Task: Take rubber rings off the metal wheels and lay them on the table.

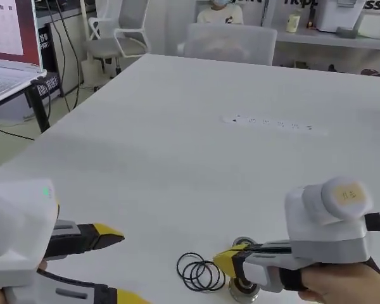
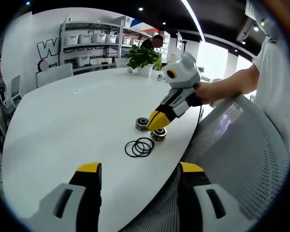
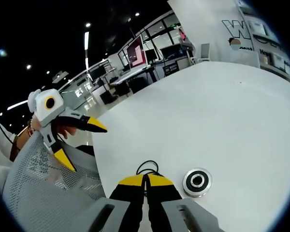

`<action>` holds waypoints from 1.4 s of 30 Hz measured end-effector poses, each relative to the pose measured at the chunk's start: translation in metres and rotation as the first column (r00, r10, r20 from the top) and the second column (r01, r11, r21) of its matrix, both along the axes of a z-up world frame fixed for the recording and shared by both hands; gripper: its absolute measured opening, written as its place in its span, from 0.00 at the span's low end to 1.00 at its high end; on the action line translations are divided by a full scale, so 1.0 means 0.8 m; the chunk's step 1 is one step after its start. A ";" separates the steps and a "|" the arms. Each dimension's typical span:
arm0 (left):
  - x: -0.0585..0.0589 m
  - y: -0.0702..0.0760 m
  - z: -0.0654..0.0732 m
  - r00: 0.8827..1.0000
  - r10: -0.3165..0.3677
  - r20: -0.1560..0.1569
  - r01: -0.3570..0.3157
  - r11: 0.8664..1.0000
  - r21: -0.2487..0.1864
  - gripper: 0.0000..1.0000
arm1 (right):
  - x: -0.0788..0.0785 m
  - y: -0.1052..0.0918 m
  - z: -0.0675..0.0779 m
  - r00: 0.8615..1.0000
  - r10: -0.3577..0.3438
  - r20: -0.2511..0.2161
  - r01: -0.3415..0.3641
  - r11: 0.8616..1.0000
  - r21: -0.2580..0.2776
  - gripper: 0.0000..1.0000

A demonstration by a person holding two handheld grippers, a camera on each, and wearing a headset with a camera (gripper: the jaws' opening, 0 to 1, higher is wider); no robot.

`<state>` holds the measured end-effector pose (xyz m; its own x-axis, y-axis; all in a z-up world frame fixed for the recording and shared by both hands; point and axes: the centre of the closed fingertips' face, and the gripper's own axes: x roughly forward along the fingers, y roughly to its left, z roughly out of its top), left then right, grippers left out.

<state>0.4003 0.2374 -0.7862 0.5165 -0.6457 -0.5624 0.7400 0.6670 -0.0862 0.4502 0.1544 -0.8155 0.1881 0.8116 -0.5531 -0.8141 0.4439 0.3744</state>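
Several black rubber rings (image 1: 199,272) (image 2: 139,146) lie overlapping on the white table (image 1: 177,139), near its front edge. Two metal wheels stand beside them: one (image 1: 243,243) (image 2: 142,123) (image 3: 197,181) farther back, the other (image 1: 244,289) (image 2: 158,134) nearer me. My right gripper (image 1: 225,259) (image 2: 157,122) (image 3: 145,179) is shut, its yellow tips hovering just over the nearer wheel, between the wheels and the rings. I see nothing between its jaws. The rings (image 3: 148,167) peek out beyond its tips. My left gripper (image 1: 121,266) (image 2: 140,169) (image 3: 83,144) stands open to the left of the rings, holding nothing.
A white power strip (image 1: 269,122) lies mid-table. A laptop (image 1: 9,38) sits on a side desk at left, and office chairs (image 1: 231,41) stand at the far edge. A grey mesh chair (image 2: 232,145) (image 3: 43,188) is close against the table's near edge.
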 end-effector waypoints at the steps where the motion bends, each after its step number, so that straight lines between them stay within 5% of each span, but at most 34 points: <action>1: 0.001 0.000 0.001 1.000 0.002 0.002 -0.002 1.000 -0.003 0.61 | 0.001 0.000 0.002 1.000 -0.002 0.001 0.002 1.000 0.003 0.00; 12: 0.000 -0.001 0.003 1.000 0.001 0.009 -0.001 1.000 -0.013 0.61 | 0.001 -0.001 0.023 0.998 0.021 0.067 -0.021 1.000 0.000 0.00; 16: -0.002 -0.003 0.002 1.000 -0.010 0.004 0.010 1.000 -0.008 0.61 | -0.008 0.000 0.036 0.999 0.043 0.028 -0.045 0.998 0.049 0.00; 21: -0.004 -0.005 0.000 1.000 -0.024 -0.003 0.024 1.000 -0.004 0.61 | 0.001 -0.007 0.054 0.998 0.019 0.060 -0.024 0.997 0.073 0.03; 37: -0.008 -0.012 0.000 0.999 -0.050 -0.019 0.049 0.998 -0.027 0.64 | 0.001 -0.026 0.109 0.991 0.043 0.124 -0.057 0.992 0.109 0.28; 42: -0.009 -0.012 0.000 0.998 -0.054 -0.020 0.053 0.998 -0.029 0.65 | -0.003 -0.035 0.135 0.990 0.023 0.140 -0.047 0.985 0.166 0.34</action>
<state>0.3929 0.2275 -0.7862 0.4692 -0.6880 -0.5536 0.7726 0.6235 -0.1199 0.4478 0.1263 -0.7073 0.2223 0.8985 -0.3786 -0.8767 0.3541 0.3256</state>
